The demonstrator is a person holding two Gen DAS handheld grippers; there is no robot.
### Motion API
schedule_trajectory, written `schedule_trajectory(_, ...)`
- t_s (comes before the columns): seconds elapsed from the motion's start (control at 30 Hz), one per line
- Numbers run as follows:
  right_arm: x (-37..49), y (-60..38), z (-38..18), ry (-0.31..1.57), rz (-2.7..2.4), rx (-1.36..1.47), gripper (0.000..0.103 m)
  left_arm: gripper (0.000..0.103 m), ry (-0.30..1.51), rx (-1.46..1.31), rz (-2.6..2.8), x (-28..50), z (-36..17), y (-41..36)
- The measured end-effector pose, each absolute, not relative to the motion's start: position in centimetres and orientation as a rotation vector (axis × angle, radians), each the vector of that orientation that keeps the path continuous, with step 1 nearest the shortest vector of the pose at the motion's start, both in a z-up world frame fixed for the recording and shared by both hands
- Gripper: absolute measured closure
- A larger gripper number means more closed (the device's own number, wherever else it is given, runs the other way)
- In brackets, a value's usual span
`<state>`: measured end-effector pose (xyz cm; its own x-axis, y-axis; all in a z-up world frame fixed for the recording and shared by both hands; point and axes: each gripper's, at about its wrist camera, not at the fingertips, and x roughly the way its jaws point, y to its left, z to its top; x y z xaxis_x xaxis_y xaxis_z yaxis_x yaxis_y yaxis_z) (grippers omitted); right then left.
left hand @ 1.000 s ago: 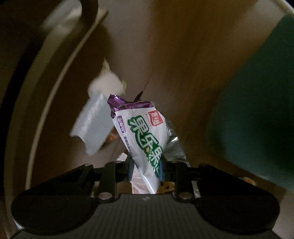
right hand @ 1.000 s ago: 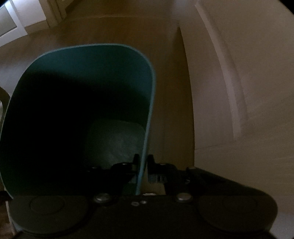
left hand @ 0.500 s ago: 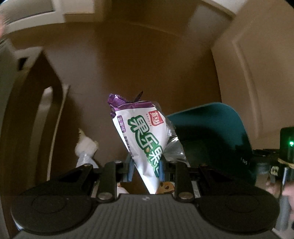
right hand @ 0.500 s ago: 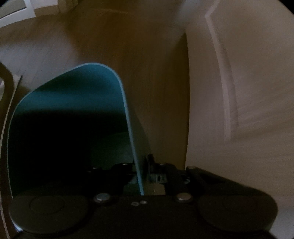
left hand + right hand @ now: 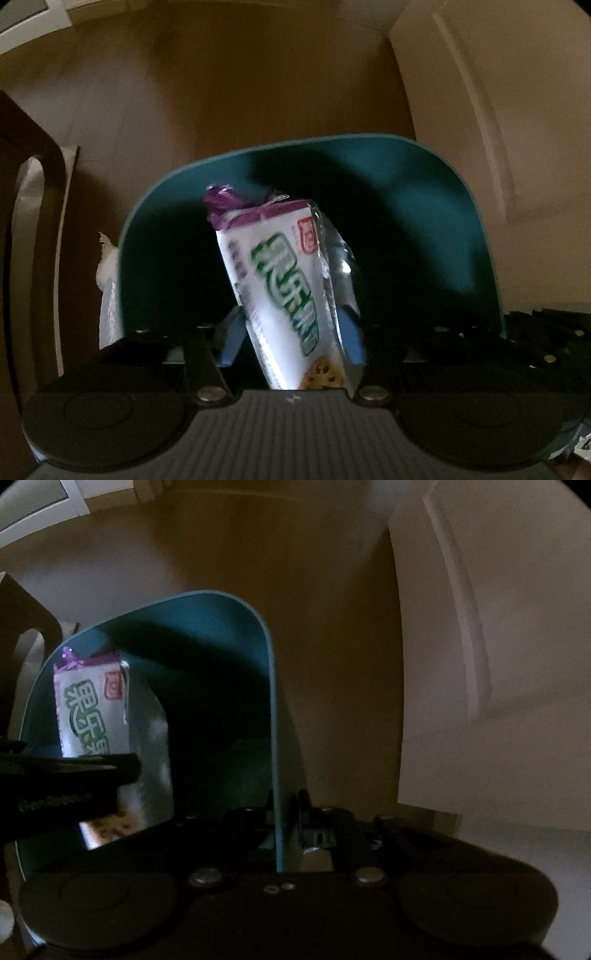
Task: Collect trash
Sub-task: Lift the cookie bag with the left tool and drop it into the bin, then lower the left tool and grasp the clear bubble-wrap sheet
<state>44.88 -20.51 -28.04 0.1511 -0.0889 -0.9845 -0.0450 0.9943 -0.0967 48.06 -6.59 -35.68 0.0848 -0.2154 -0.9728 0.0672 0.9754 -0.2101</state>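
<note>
Left wrist view: left tongs (image 5: 291,339) are opening around the white-and-purple foil snack wrapper (image 5: 284,288), upright at frame centre directly over the teal plastic bin (image 5: 424,192); right tongs (image 5: 290,825) pinch the bin's rim.

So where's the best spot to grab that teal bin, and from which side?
By its thin upper rim, from above, one finger inside and one outside. The teal bin is open-topped and upright with slim walls; the right claw is pinched shut on its near rim exactly that way.
</note>
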Motion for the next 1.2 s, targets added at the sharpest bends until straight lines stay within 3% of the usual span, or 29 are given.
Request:
schedule_trajectory(0.07, 44.7, -20.8, -27.7, 1.421, -0.03, -0.107, 0.096, 0.036, 1.474, -0.133, -0.23, 47.8, -35.6, -6.5)
schedule_trajectory(0.4, 44.2, -23.0, -28.2, 1.426, -0.065, -0.108, 0.095, 0.035, 1.379, -0.121, -0.303, 44.1, -30.5, -4.8)
schedule_trajectory(0.6, 44.2, -23.5, -28.9, 1.44, -0.086, -0.087, 0.095, 0.027, 1.321, -0.154, -0.175, 41.4, -29.5, 0.2)
schedule_trajectory(0.9, 47.4, -25.0, -30.5, 1.45, -0.056, -0.076, 0.093, 0.024, 1.362, -0.095, 0.112, 40.9, -39.0, 10.9)
schedule_trajectory(1.2, 50.1, -26.2, -33.6, 1.41, -0.039, -0.089, 0.093, 0.024, 1.429, -0.052, 0.083, 41.9, -51.0, 12.3)
